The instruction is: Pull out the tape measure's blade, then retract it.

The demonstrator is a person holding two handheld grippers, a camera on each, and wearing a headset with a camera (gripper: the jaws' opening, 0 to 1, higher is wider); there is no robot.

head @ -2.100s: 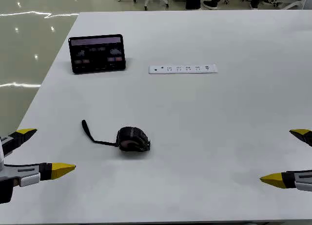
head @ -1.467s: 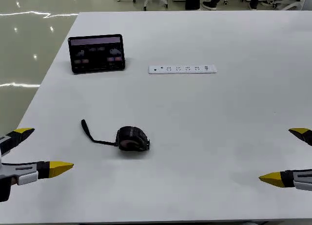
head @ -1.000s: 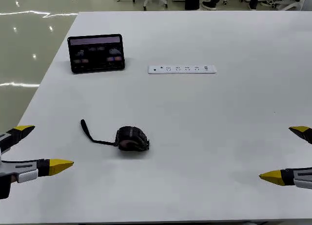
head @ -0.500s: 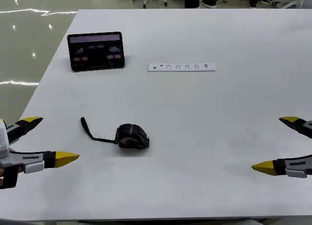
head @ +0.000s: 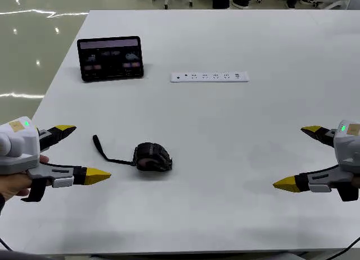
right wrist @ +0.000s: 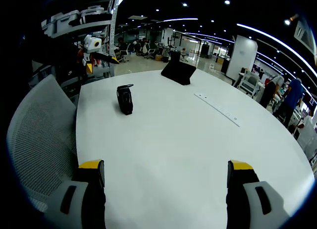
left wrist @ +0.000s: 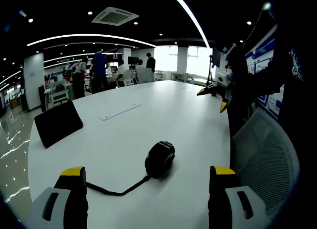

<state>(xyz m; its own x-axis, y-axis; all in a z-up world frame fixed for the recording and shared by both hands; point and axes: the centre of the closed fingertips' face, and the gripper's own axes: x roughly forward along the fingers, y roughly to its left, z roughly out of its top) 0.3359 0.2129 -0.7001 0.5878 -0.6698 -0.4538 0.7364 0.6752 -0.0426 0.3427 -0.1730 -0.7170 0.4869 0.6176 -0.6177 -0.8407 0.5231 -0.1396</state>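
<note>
Though spread wide, left hand-held gripper [head: 88, 151] and right hand-held gripper [head: 289, 157] empty.

tape measure [head: 152, 157]: dark, rounded case
pose: seems to stand on its edge, one broad side toward the person
strap [head: 104, 152]: black, trailing flat to the case's left
place: front-left part of the white table [head: 236, 136]
</note>
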